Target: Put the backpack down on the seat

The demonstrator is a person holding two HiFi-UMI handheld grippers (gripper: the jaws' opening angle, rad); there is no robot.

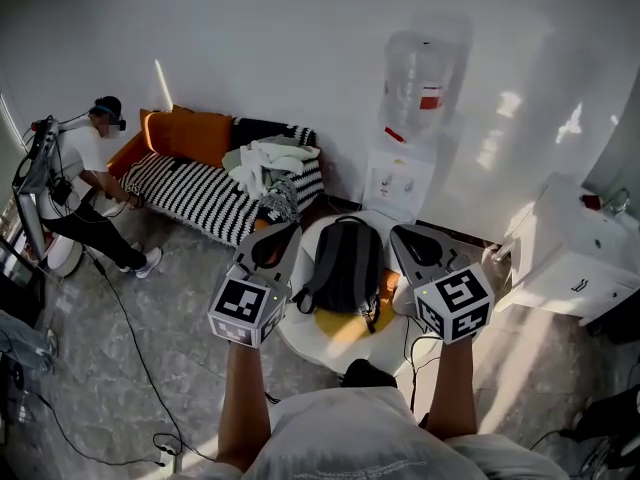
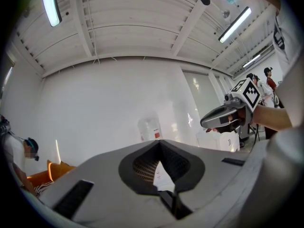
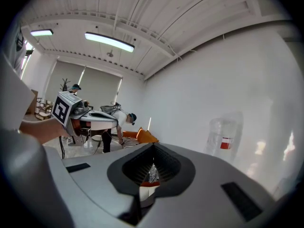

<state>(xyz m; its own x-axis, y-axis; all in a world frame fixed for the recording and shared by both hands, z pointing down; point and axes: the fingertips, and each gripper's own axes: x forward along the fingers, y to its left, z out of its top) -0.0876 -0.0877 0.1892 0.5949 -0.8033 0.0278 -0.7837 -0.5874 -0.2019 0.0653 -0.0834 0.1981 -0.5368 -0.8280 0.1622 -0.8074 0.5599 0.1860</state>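
A dark grey backpack (image 1: 345,263) stands upright on a round white seat (image 1: 300,336) with a yellow cushion (image 1: 340,324). My left gripper (image 1: 291,228) is just left of the backpack and my right gripper (image 1: 396,230) just right of it, both apart from it. Each is shut with nothing between its jaws. The left gripper view has the left gripper (image 2: 159,142) tilted up at the white wall, with the right gripper (image 2: 204,122) off to its right. In the right gripper view the right gripper (image 3: 153,145) likewise faces the wall, and the left gripper (image 3: 111,119) shows at left.
A striped sofa (image 1: 190,196) with orange cushions and a pile of clothes (image 1: 270,163) lines the wall behind the seat. A water dispenser (image 1: 410,153) stands behind the backpack. A person (image 1: 85,173) crouches at far left. Cables cross the floor. A white cabinet (image 1: 570,258) sits at right.
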